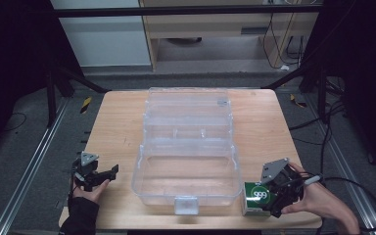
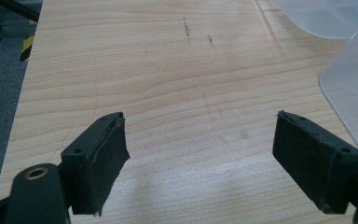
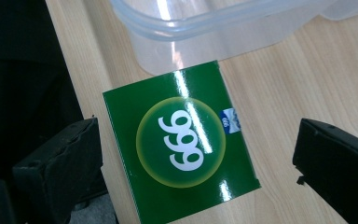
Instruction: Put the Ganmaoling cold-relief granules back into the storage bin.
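A green box printed "999" lies on the wooden table near its front right edge, just right of a clear plastic case. My right gripper is open, its jaws straddling the green box without touching it. My left gripper is open over bare wood at the front left, nothing between its jaws. The case stands open and empty, its lid folded back.
The case's latch faces the front edge. In the left gripper view the case's rim lies at the right. The table's left edge drops to a grey floor with a metal rail.
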`<state>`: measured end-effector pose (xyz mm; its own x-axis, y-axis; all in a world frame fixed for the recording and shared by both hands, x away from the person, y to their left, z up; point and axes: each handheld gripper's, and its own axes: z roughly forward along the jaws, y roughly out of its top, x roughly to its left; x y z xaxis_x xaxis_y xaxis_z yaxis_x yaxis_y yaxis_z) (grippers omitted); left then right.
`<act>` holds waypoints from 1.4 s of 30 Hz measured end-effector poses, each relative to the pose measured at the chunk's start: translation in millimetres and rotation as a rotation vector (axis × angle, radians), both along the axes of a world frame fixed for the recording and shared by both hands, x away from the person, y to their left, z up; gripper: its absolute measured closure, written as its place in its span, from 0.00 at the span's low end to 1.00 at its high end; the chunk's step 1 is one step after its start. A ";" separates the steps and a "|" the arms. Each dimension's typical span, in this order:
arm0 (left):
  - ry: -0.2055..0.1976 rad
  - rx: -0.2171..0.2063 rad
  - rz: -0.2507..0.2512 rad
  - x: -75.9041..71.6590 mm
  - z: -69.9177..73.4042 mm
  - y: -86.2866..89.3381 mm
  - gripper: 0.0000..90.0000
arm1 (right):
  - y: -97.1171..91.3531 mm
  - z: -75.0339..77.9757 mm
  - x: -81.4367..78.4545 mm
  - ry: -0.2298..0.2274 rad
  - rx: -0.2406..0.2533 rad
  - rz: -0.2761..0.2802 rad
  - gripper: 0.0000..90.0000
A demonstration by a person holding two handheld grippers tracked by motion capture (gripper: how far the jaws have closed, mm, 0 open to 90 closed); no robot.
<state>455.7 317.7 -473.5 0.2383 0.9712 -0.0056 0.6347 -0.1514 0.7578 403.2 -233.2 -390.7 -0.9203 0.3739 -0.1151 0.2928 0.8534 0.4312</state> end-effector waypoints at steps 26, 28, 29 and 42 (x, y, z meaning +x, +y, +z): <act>-0.001 0.002 0.000 0.0 0.1 0.2 0.19 | 13.8 -29.6 3.4 0.040 -0.114 0.065 0.01; 0.000 0.002 0.000 0.0 0.1 0.1 0.19 | 15.7 -31.3 3.8 0.047 -0.119 0.069 0.01; -0.001 0.003 0.000 0.0 0.1 0.1 0.19 | 16.4 -32.0 4.3 0.046 -0.120 0.073 0.01; -0.002 0.003 0.000 -0.1 0.3 0.5 0.19 | 24.9 -43.4 10.9 0.078 -0.187 0.097 0.03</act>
<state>455.6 318.2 -473.2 0.2379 0.9713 -0.0018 0.6330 -0.1537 0.7587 414.1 -208.2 -434.1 -0.9598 0.2620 -0.1010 0.2317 0.9422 0.2420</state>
